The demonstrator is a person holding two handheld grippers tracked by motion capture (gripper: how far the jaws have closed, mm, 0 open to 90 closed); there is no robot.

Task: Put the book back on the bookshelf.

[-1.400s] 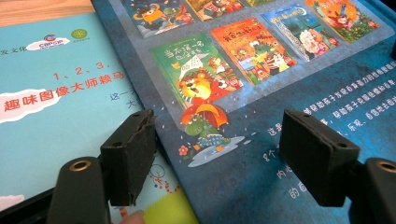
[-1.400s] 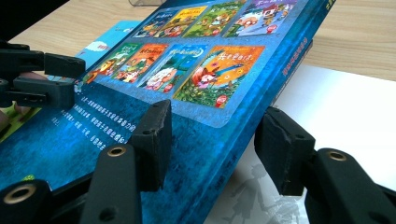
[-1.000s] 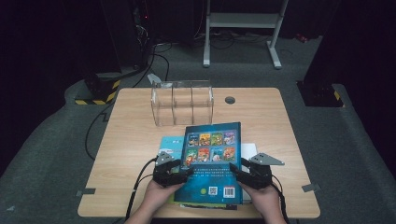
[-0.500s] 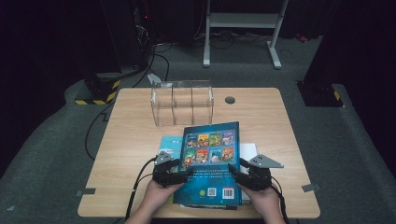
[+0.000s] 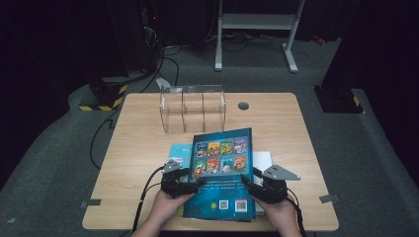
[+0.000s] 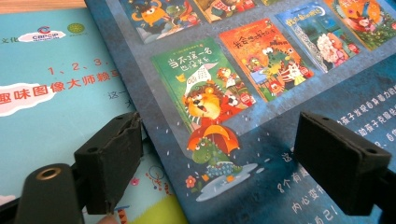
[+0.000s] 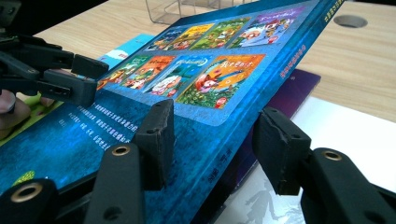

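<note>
Little has shifted since the earlier frame: only the left gripper point(image 5: 190, 183), whose jaws have just been opening, now stands spread astride the near left edge of the blue book point(image 5: 222, 173). Right gripper point(image 5: 253, 185) straddles the book's raised spine; contact cannot be told. Book lies atop a light-blue booklet point(image 5: 179, 150) on the table point(image 5: 138, 143).

Left tool opening; book's far edge slightly higher.

Left tool point(image 6: 219, 154): jaws have just been opening and now stand wide at the left edge of the book point(image 5: 222, 173), one over the cover, the other off the edge above the light-blue booklet point(image 6: 56, 93); pads not pressing. In the high view the book's far edge looks slightly more raised than a second ago.
</note>
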